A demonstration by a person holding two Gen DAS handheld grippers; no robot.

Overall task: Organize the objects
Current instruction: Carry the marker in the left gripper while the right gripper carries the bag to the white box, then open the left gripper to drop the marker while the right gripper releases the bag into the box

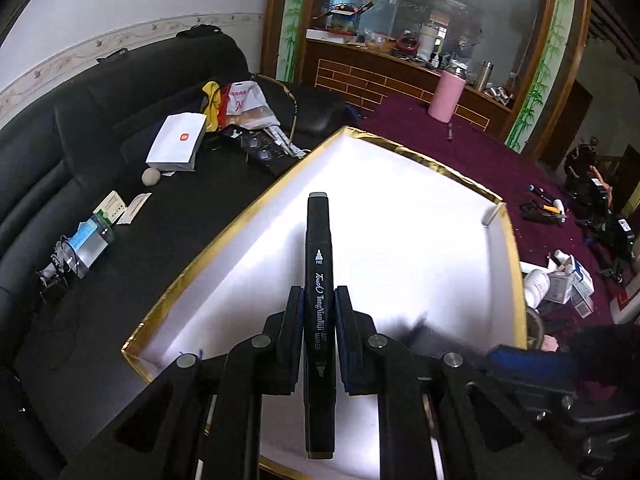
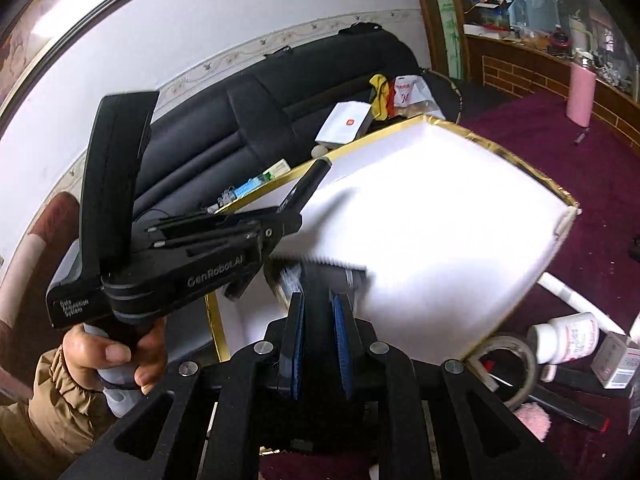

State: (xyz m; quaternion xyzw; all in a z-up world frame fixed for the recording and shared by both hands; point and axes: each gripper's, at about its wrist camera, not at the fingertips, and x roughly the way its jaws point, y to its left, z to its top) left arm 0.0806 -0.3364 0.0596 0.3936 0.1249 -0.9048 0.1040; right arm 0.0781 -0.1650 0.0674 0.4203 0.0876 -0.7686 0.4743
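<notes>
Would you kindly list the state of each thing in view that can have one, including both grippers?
Left gripper: shut on the black art marker.
Black art marker: capped, held lengthwise above the tray.
Right gripper: shut on a dark object, too blurred to name.
White gold-rimmed tray: open, interior looks bare.
Pink cylindrical bottle: upright on the maroon cloth.
White pill bottle: lying on its side, capped.

blurred: grey-and-black object point(image 2: 320, 280) in right claw point(image 2: 320, 304), kind unclear | cut off: tape roll point(image 2: 516, 364) at 4 o'clock (partly behind claw arm) | too small: counter clutter point(image 1: 420, 44) at 1 o'clock
</notes>
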